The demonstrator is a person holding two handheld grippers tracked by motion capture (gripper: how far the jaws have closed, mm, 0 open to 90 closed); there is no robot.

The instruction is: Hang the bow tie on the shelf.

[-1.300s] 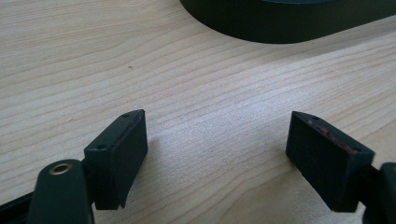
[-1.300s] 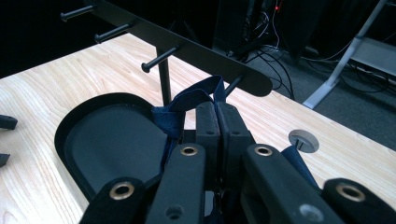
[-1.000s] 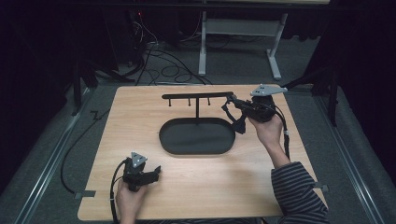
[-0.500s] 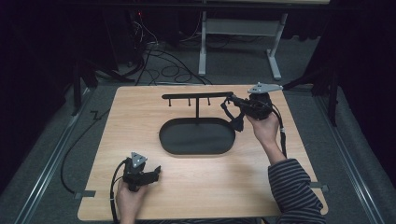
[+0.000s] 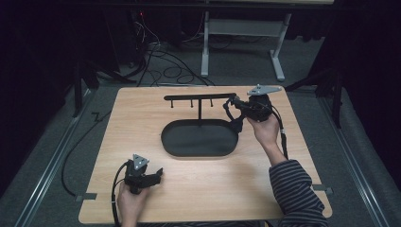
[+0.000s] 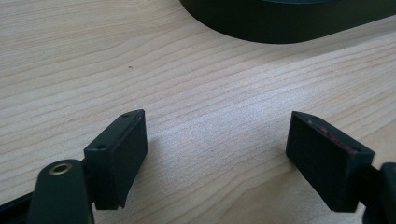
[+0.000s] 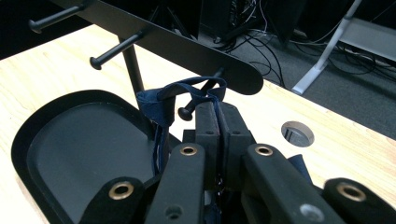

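A black oval tray lies mid-table, and a black rack with several pegs stands on a post at its far rim. My right gripper is at the rack's right end. In the right gripper view its jaws are shut on a dark blue fabric loop, which hangs around the end peg under the bar. My left gripper rests low near the table's front left, open, with bare wood between its fingers.
The wooden table has a round cable hole to the right of the rack. The tray's wall lies ahead of the left gripper. Cables and a desk frame sit on the floor beyond the table.
My right gripper has shifted slightly left toward the rack's end peg with the blue loop. The left gripper has not moved.
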